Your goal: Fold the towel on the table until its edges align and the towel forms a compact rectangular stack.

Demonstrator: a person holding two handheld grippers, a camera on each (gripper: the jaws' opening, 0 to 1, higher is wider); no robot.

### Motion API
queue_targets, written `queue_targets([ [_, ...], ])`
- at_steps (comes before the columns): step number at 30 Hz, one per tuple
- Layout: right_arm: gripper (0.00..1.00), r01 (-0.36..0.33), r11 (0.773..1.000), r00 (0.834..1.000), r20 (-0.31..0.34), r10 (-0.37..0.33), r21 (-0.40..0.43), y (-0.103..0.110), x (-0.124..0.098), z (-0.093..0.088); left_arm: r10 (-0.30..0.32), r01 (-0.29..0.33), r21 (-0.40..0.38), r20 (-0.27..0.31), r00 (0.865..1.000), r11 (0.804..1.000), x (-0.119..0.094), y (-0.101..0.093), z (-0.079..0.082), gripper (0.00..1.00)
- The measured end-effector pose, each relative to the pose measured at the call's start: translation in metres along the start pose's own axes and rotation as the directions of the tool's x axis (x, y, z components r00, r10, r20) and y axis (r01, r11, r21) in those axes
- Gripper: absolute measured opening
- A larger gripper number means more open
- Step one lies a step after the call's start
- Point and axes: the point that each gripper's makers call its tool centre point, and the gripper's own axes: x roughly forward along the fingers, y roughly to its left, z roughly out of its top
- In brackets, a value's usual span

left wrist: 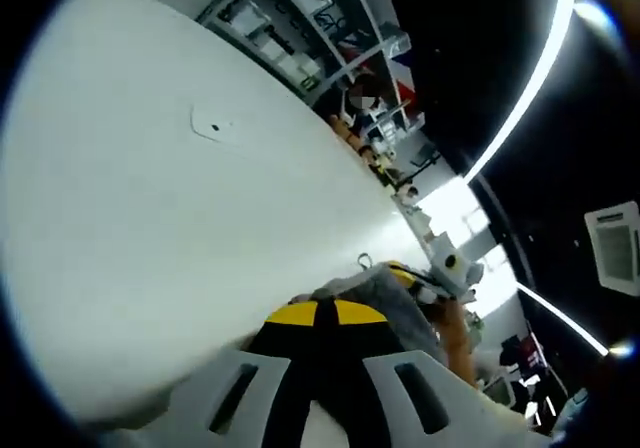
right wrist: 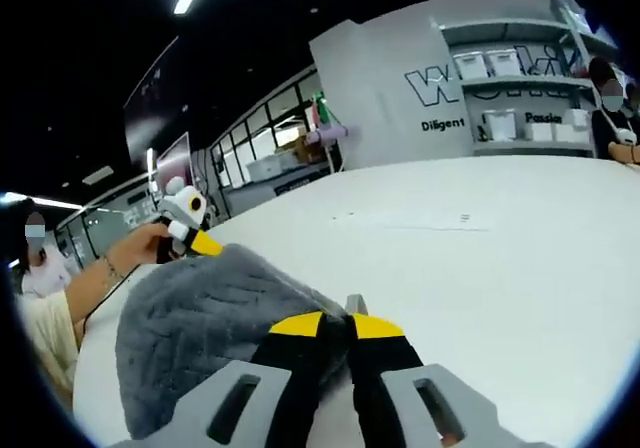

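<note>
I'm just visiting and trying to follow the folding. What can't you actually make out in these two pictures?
- Towel: in the right gripper view its near edge is hidden behind the right gripper, so edge alignment is unclear.
- Towel in the left gripper view: mostly hidden behind the left gripper.
- Shelf boxes: too small to read.
- Table: cut off by the picture edge.

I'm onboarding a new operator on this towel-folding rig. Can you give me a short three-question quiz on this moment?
1. True or false: the fluffy grey towel lies flat and fully spread on the white table.
2. What is the right gripper shut on?
A) nothing
B) the grey towel
C) a box
3. Fill in: in the left gripper view, the left gripper has its fingers closed on a bunched ____ of towel.

Key: 1 false; 2 B; 3 edge.
</note>
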Motion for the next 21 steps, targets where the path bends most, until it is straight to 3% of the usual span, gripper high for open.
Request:
queue_targets([
  [4, 0.09, 0.012, 1.000, 1.000, -0.007, -0.012, -0.019, -0.003, 0.002, -0.005, -0.012, 0.012, 0.003, 0.020, 1.000, 1.000, 0.001, 0.001, -0.003, 0.03],
  [5, 0.10, 0.012, 1.000, 1.000, -0.004, -0.013, -0.011, -0.004, 0.002, -0.004, -0.025, 0.025, 0.008, 0.028, 0.999, 1.000, 0.001, -0.005, -0.011, 0.04],
  [9, 0.25, 0.049, 0.998, 0.999, 0.015, -0.048, -0.029, -0.010, -0.007, 0.003, -0.098, 0.094, 0.037, 0.099, 0.990, 0.995, -0.006, -0.025, -0.013, 0.09],
  [14, 0.28, 0.027, 0.999, 0.993, 0.119, -0.025, -0.016, -0.007, -0.025, 0.033, -0.066, 0.043, 0.160, 0.141, 0.988, 0.986, -0.022, -0.041, -0.019, 0.09],
  [18, 0.32, -0.023, 0.995, 0.977, 0.211, 0.043, -0.100, 0.004, -0.044, 0.059, -0.096, 0.031, 0.281, 0.218, 0.971, 0.959, -0.048, -0.073, -0.013, 0.11],
  [20, 0.32, -0.100, 0.972, 0.966, 0.212, 0.146, -0.213, 0.026, -0.050, 0.063, -0.142, 0.032, 0.394, 0.252, 0.957, 0.919, -0.060, -0.096, -0.010, 0.17],
  [21, 0.32, -0.150, 0.951, 0.957, 0.203, 0.208, -0.270, 0.043, -0.054, 0.060, -0.183, 0.049, 0.455, 0.255, 0.949, 0.889, -0.064, -0.109, -0.011, 0.20],
])
